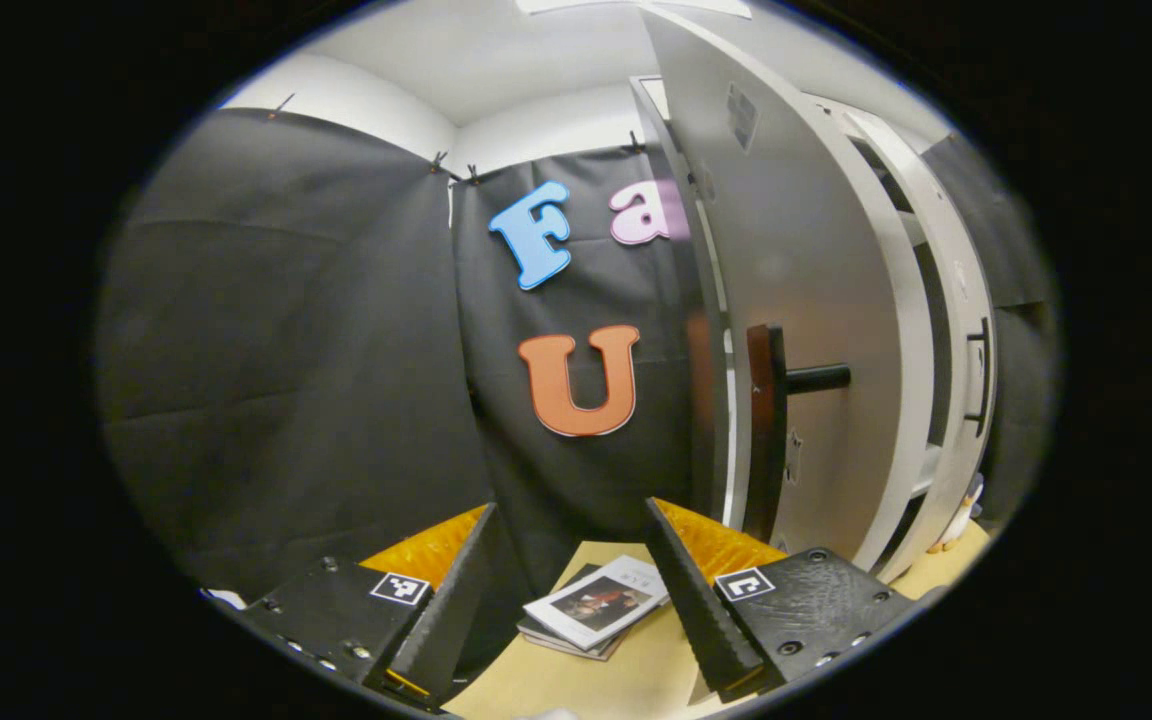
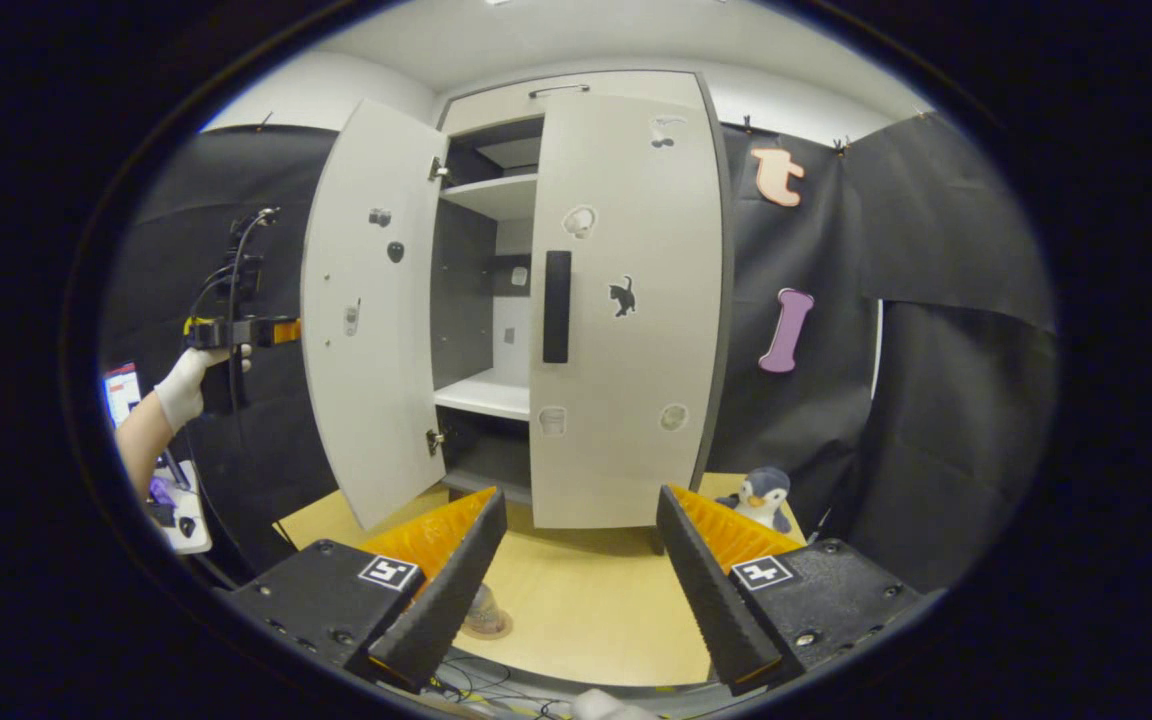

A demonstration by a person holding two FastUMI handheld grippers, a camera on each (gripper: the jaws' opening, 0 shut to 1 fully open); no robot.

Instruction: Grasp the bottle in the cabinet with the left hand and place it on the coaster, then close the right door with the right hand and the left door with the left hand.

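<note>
In the right gripper view the white cabinet has its right door (image 2: 626,330) shut, with a dark handle (image 2: 557,305). The left door (image 2: 368,310) stands swung open. A small clear bottle (image 2: 484,606) stands on a round coaster (image 2: 492,630) on the table, partly behind my finger. My right gripper (image 2: 580,495) is open above the table, well back from the cabinet. A gloved hand holds my left gripper (image 2: 236,330) just outside the open door. In the left gripper view that gripper (image 1: 568,510) is open, with the left door's outer face (image 1: 796,300) and handle (image 1: 766,430) close on its right.
A toy penguin (image 2: 764,495) sits on the wooden table (image 2: 586,610) at the cabinet's right corner, also visible as the penguin (image 1: 961,515) past the door. A stack of books (image 1: 596,605) lies on the table below the left gripper. Black cloth walls surround the booth.
</note>
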